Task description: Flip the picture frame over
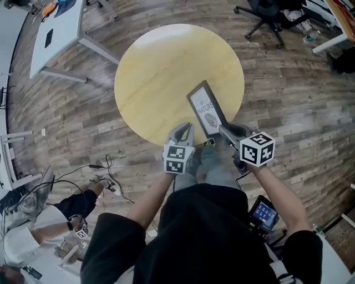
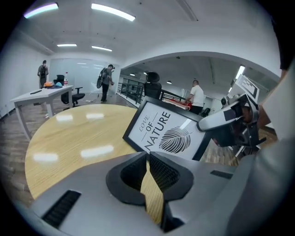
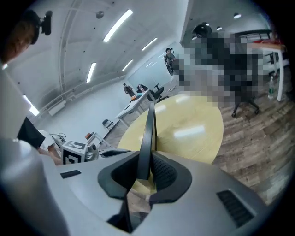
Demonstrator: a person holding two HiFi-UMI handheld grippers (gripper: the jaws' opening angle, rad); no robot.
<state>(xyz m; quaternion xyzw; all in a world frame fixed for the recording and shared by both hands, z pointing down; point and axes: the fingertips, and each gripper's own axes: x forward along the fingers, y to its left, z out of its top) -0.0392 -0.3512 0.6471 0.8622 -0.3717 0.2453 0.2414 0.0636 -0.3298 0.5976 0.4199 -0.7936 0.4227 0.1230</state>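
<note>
Nearest to the person, the left gripper (image 1: 186, 128) is pinched closed with nothing in it, sitting just off the near edge of the round table (image 1: 161, 72). Right next to it, the right gripper (image 1: 222, 128) is clamped onto the near end of the picture frame (image 1: 207, 108). Its own view shows the frame edge-on, squeezed between the pads.

The frame sticks out from there over the near-right part of the table, tipped up on its side. The leaf print faces up and toward the left gripper. Can't tell if its far end touches the tabletop or is fully in the air.

So I'd say the flip is only about halfway: grabbed and tilted up, but the printed side isn't down yet. What's left is rolling it the rest of the way over and laying it down.

Beyond the table's far edge there's a white desk (image 1: 55, 33) and an office chair (image 1: 266, 16).
</note>
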